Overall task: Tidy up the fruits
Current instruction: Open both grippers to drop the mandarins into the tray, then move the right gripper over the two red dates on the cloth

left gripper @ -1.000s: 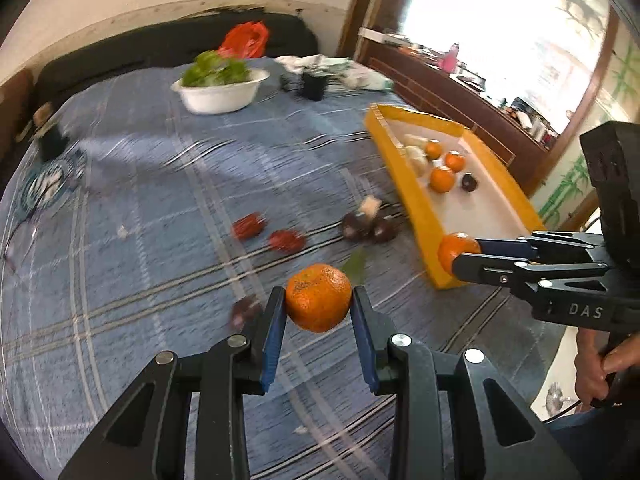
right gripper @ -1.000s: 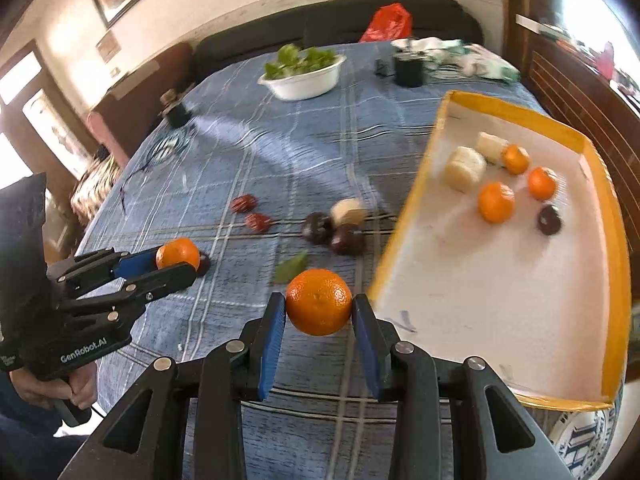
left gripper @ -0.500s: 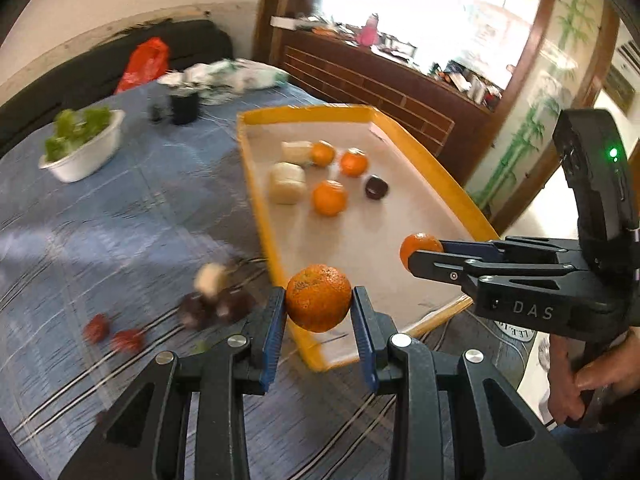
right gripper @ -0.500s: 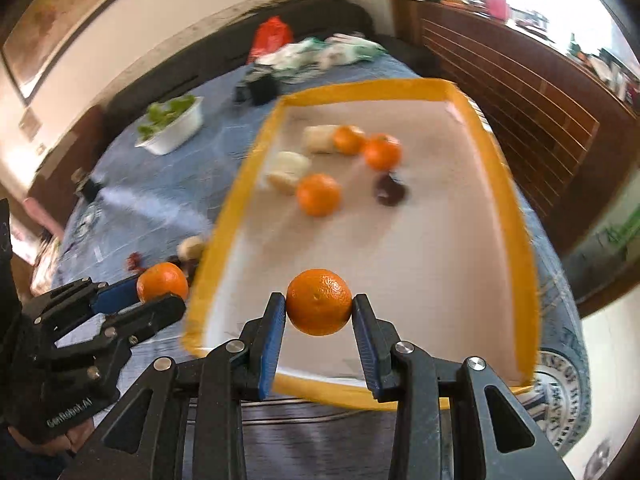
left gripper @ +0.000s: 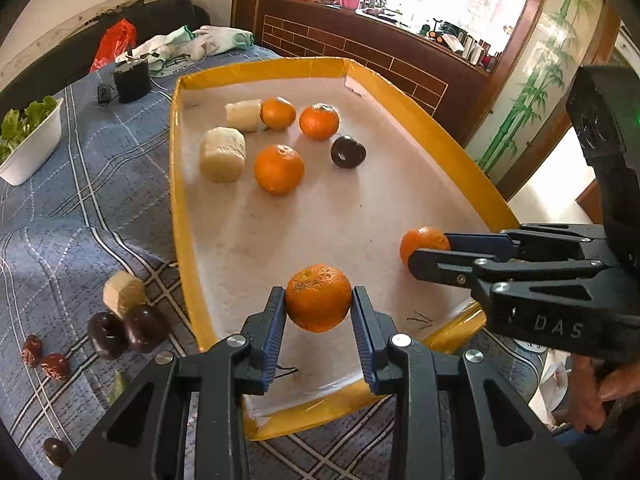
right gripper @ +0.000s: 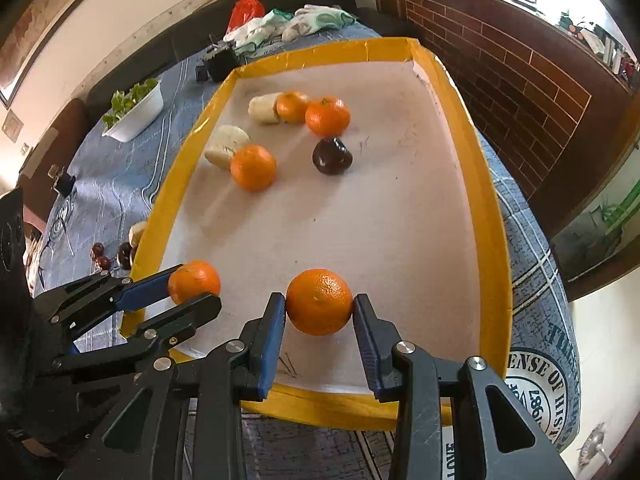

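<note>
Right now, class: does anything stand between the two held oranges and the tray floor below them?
Nothing visible does. The left gripper's orange and the right gripper's orange hang over bare tray; the fruit already inside lies farther back.

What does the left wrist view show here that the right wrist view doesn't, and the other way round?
Only the left wrist view shows the person's hand on the right gripper's handle, and a dark fruit alone at the cloth's near edge.

Only the right wrist view shows the round printed emblem on the cloth beside the tray.

Both show the yellow-rimmed tray holding three oranges, two pale chunks and one dark fruit, the left gripper and the right gripper each holding an orange over it, and the salad bowl.
</note>
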Demonstrator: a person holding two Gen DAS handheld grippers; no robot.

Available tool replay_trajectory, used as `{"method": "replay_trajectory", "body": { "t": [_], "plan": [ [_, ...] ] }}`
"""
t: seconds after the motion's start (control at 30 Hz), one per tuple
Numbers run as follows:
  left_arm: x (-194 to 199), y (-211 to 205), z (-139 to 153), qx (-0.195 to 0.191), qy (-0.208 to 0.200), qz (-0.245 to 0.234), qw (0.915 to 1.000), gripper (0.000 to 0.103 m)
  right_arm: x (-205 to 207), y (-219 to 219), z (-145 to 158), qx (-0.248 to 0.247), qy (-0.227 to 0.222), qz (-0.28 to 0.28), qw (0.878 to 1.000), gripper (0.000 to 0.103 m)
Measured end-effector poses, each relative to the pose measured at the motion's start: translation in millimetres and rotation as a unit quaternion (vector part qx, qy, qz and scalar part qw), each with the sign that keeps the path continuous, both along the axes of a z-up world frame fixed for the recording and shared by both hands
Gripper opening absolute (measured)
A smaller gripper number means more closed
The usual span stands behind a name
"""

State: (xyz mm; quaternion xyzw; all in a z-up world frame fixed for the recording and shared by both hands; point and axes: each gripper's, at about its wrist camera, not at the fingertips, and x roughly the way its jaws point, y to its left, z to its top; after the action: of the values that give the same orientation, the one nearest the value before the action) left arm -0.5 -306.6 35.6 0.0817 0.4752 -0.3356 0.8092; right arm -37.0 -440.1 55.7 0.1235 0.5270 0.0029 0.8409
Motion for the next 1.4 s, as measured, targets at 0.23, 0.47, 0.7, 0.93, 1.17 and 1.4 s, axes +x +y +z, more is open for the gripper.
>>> {"method": "replay_trajectory", "body": {
  "t": [0.23, 0.47, 0.7, 0.93, 1.17, 1.4],
  "plan": [
    [-3, 2, 1, 0.005, 0.001, 0.000, 1.0000, 0.035, 0, 3, 6, -0.013, -0.007, 0.001, 1.000, 0.044],
    [-10, 22, 19, -0.019, -0.017, 0.010, 0.9996, 0.060, -2, 7, 29, -0.048, -0.049, -0.032, 0.997, 0.061],
    [-30, 81, 60, -0.079, -0.060, 0.056, 0.9935, 0.060, -8, 45, 76, -0.059, -0.143, -0.022, 0.988, 0.061],
    [-67, 185, 70, -0.032, -0.090, 0.169, 0.9809, 0.061, 22, 139, 55, 0.005, -0.102, 0.099, 0.990, 0.061],
    [-131, 285, 82, 0.003, -0.109, 0.301, 0.9472, 0.061, 57, 219, 18, 0.023, -0.047, 0.189, 0.981, 0.061],
    [-207, 349, 83, 0.020, -0.103, 0.455, 0.8845, 0.061, 107, 252, -4, 0.001, -0.013, 0.178, 0.984, 0.061]
  ]
}}
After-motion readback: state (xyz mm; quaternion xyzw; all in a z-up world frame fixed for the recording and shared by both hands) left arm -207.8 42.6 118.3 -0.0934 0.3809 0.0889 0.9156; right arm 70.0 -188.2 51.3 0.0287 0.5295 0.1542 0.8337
